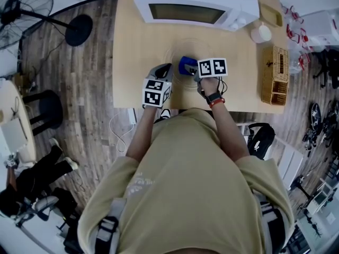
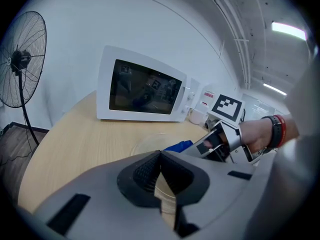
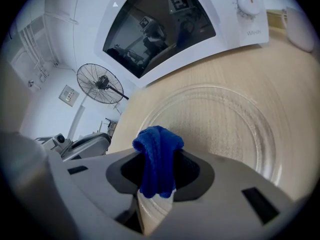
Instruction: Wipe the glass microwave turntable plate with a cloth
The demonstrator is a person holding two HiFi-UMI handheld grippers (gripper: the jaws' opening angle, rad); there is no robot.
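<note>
While the glass turntable plate lies flat on the bench, just in front of the microwave, a blue cloth is held over its near rim; whether they are touching cannot be told. The cloth is pinched between the closed fingers of the right gripper, with a folded bunch left standing past the tips. The fingers of the left gripper are pressed together on nothing, near the plate's edge. No streaks are seen on the glass, so wiping is judged barely begun, with most of the surface left to be covered.
</note>
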